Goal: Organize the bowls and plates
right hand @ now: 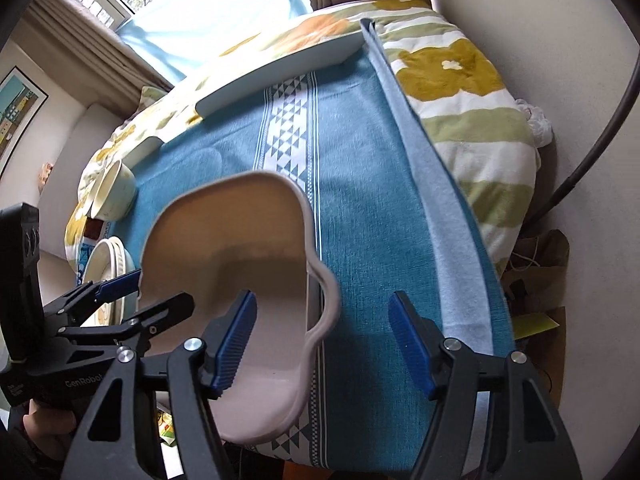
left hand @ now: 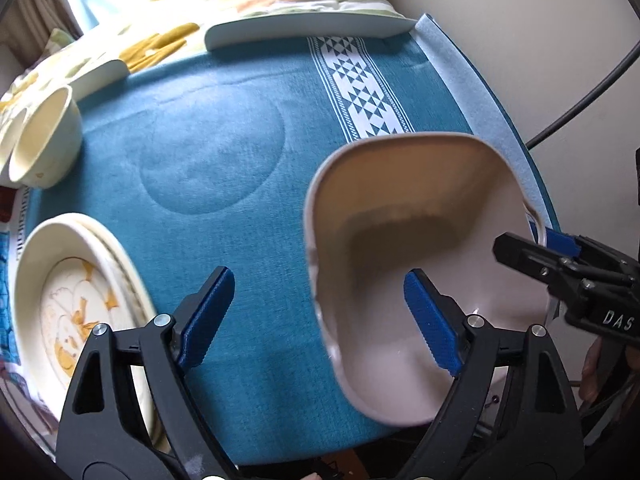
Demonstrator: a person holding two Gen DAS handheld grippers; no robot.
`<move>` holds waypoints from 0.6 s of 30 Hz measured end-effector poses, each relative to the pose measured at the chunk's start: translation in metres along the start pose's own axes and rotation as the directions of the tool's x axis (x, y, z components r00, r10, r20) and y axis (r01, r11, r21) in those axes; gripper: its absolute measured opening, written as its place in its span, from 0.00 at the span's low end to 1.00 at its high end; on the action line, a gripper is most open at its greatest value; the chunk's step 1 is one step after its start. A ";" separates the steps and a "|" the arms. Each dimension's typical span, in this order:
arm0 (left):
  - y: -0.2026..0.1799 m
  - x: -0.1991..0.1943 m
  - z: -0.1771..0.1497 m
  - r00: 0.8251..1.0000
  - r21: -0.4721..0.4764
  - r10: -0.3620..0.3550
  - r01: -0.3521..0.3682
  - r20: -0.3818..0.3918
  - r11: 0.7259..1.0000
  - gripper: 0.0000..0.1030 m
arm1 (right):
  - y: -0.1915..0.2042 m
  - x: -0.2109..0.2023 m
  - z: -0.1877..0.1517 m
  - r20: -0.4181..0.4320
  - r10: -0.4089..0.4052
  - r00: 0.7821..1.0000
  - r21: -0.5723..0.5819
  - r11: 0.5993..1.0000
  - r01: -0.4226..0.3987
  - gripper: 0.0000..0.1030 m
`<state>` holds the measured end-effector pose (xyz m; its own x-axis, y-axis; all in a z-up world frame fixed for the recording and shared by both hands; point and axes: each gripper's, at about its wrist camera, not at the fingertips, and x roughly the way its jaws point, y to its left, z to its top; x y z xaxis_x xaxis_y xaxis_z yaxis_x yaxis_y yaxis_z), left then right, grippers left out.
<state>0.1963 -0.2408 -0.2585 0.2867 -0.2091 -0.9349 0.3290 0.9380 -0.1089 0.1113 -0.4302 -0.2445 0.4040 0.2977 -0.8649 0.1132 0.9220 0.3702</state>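
left gripper (left hand: pixel 316 316): jaws apart, 1 pad inside the pink tray (left hand: pixel 420 208), no grip | right gripper (right hand: pixel 324 340): jaws apart, straddling the tray's wavy rim, no grip | tray: on blue cloth (left hand: pixel 240 140), near edge | plates (left hand: pixel 72 292): stacked, left | 2 bowls (left hand: pixel 44 136): far left, touching | platter (left hand: pixel 312 30): cloth's far edge

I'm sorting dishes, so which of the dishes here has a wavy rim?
The pink dish between the two grippers. Its rim curves in and out; the cream bowls and plates have plain round rims.
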 end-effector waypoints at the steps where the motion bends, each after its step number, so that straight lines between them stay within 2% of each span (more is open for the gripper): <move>1: 0.002 -0.007 -0.001 1.000 -0.005 0.004 -0.004 0.005 1.000 0.83 | 0.003 -0.004 0.001 0.006 -0.001 1.000 -0.006 1.000 0.001 0.62; 5: 0.019 -0.048 -0.002 0.998 -0.047 0.021 -0.018 0.059 0.999 0.83 | 0.026 -0.028 0.010 0.043 0.013 0.999 -0.059 0.998 -0.011 0.62; 8: 0.042 -0.095 0.000 0.987 -0.084 0.046 -0.034 0.153 0.996 0.83 | 0.057 -0.049 0.025 0.089 0.053 0.995 -0.121 0.992 -0.042 0.65; 10: 0.061 -0.132 0.003 0.967 -0.112 0.081 -0.056 0.241 0.992 0.83 | 0.081 -0.060 0.035 0.116 0.084 0.990 -0.162 0.985 -0.065 0.81; 11: 0.073 -0.152 0.004 0.951 -0.129 0.102 -0.066 0.293 0.989 0.85 | 0.094 -0.066 0.041 0.129 0.103 0.986 -0.184 0.980 -0.079 0.81; 13: 0.093 -0.180 0.007 0.918 -0.162 0.142 -0.087 0.370 0.983 1.00 | 0.123 -0.074 0.053 0.154 0.138 0.979 -0.227 0.969 -0.101 0.81; 14: 0.107 -0.191 0.008 0.900 -0.183 0.164 -0.096 0.404 0.978 1.00 | 0.136 -0.076 0.060 0.161 0.156 0.975 -0.245 0.963 -0.114 0.82; 15: 0.124 -0.198 0.010 0.889 -0.204 0.180 -0.100 0.421 0.974 1.00 | 0.150 -0.077 0.066 0.172 0.179 0.969 -0.262 0.956 -0.130 0.84; 16: 0.138 -0.199 0.013 0.890 -0.217 0.186 -0.102 0.416 0.971 1.00 | 0.163 -0.076 0.072 0.184 0.199 0.963 -0.276 0.950 -0.143 0.91; 18: 0.171 -0.194 0.022 0.911 -0.256 0.199 -0.108 0.362 0.961 1.00 | 0.193 -0.066 0.084 0.176 0.216 0.961 -0.305 0.940 -0.156 0.97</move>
<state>0.2165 -0.0455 -0.0888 0.6526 -0.1043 -0.7505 0.0550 0.9944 -0.0903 0.1833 -0.2930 -0.0879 0.5719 0.4416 -0.6914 -0.2331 0.8955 0.3792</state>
